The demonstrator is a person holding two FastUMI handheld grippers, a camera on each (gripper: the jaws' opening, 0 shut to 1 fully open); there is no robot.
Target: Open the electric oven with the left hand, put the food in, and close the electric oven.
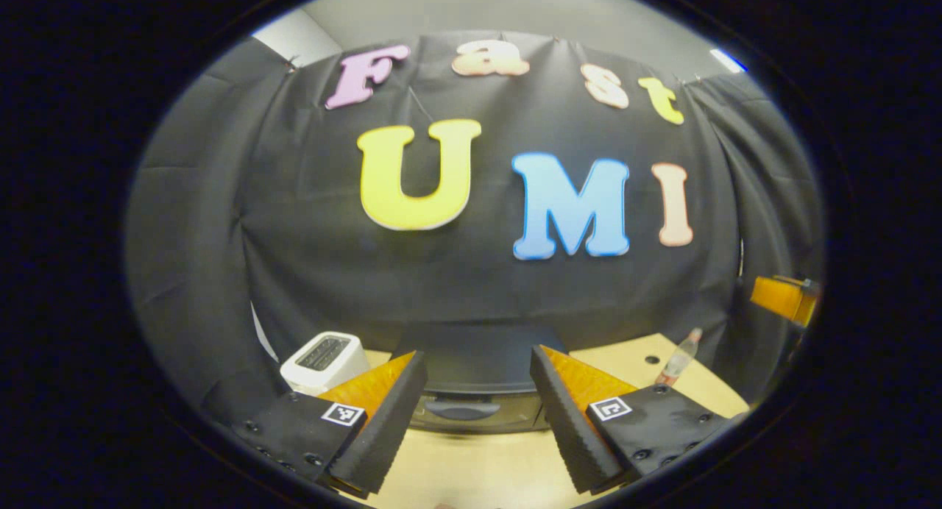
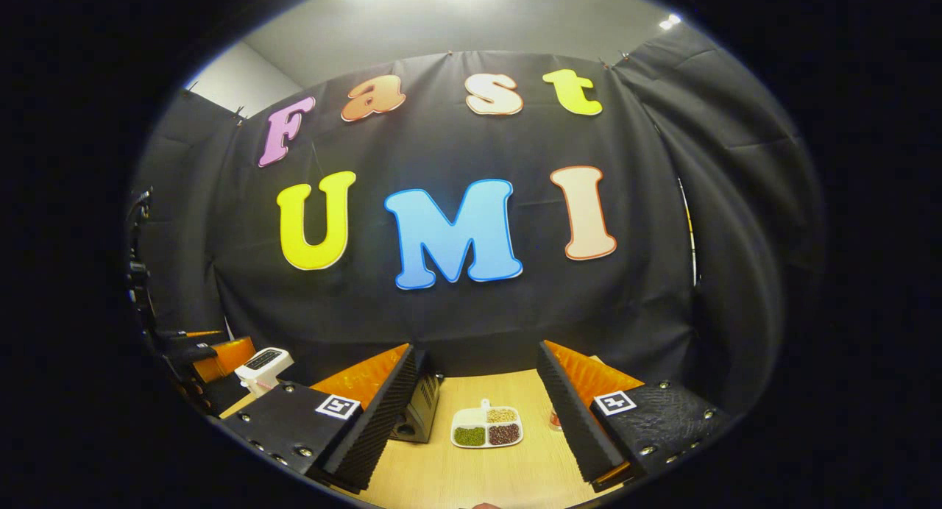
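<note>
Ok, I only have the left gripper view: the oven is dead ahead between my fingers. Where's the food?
Observer: In the right gripper view, a white divided tray lies on the table, in front of the right gripper.
Operator: What's in it?
Observer: Four compartments. The near two hold green and dark red beans or grains, the far two pale and tan ones.
Operator: Is the right gripper on it yet?
Observer: No. Its jaws stand open and empty, and the tray lies between the lines of its fingers, apart from both.
</note>
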